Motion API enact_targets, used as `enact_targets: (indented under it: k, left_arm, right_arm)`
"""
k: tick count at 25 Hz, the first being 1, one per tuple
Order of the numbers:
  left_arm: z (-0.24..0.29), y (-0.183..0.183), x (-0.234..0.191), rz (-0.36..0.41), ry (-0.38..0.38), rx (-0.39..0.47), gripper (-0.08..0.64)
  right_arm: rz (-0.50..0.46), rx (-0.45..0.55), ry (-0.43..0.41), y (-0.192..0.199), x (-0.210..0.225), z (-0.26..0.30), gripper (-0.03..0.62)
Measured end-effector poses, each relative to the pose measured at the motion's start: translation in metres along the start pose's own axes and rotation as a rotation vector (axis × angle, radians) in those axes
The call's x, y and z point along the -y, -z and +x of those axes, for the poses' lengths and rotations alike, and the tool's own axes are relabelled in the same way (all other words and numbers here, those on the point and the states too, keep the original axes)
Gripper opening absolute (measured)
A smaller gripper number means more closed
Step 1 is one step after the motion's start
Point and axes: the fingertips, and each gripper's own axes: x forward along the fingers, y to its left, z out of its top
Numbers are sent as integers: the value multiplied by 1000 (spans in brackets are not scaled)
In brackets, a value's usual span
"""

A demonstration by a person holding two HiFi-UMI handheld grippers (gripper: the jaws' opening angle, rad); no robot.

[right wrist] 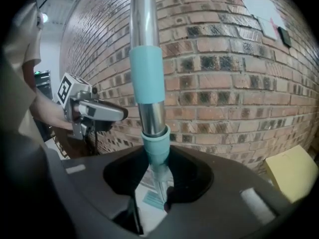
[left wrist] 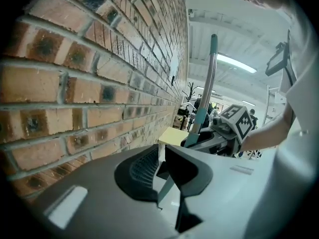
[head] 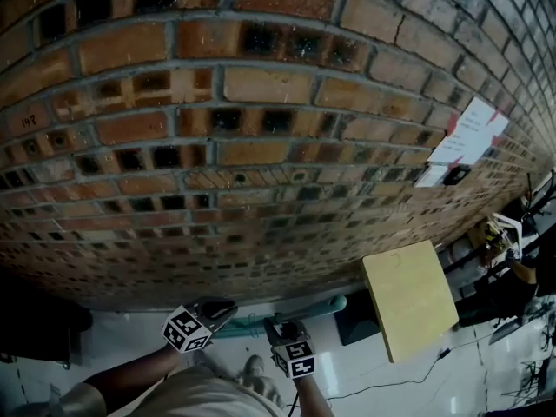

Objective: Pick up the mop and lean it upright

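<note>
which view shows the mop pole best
Right gripper view: the silver metal mop pole with teal sleeves fills the centre, gripped by the right gripper. Left gripper view shows it thinner, slanting upward; head view shows only a teal strip low down.

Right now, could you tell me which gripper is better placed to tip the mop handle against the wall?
Probably the right gripper: it grips the mop handle higher up, facing the brick wall. The left gripper holds it lower down.

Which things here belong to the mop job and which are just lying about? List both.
Job: mop, left tool, right tool, brick wall to lean it on.
Lying about: yellow board, papers on the wall.
</note>
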Motion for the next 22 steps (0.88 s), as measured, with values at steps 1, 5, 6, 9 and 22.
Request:
enact_targets:
  k: [1, 5, 6, 9, 22]
  left_arm:
    - [3, -6, 2, 2, 2, 5, 61]
    - [15, -30, 11, 16, 10, 29, 62]
    - [19, -35, 13, 19, 13, 35, 63]
    - [28, -50, 18, 23, 17, 47, 63]
    - [60, -99, 37, 11, 17, 93, 63]
  right_arm:
    - [-3, 9, 7, -5, 4, -7, 129]
    - [-4, 37, 40, -20, 23, -32, 129]
    - [-2, 45, 49, -24, 28, -38, 129]
    - [10, 70, 70, -35, 41, -54, 129]
    - [53, 143, 148, -75, 87, -117, 129]
